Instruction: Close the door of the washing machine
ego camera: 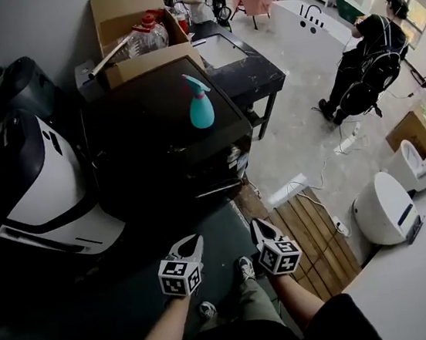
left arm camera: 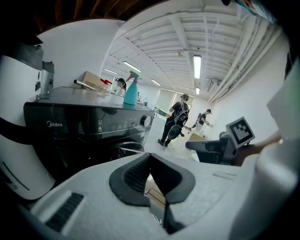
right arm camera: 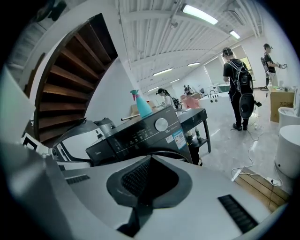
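2 closed, left gripper (ego camera: 195,243), right gripper (ego camera: 257,227), clear of washing machine (ego camera: 147,139)

I hold my left gripper (ego camera: 190,248) and right gripper (ego camera: 261,231) side by side before me, forearms extended, both pairs of jaws closed on nothing, pointing slightly downward.

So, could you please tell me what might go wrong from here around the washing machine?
1. The spray bottle stands upright on top of the washing machine; a hard shove on the door might topple it.
2. The wooden boards lie right beside the person's feet, so a sideways step could trip.
3. The left gripper and right gripper are both shut and empty; their narrow closed tips might slip on the glossy front.
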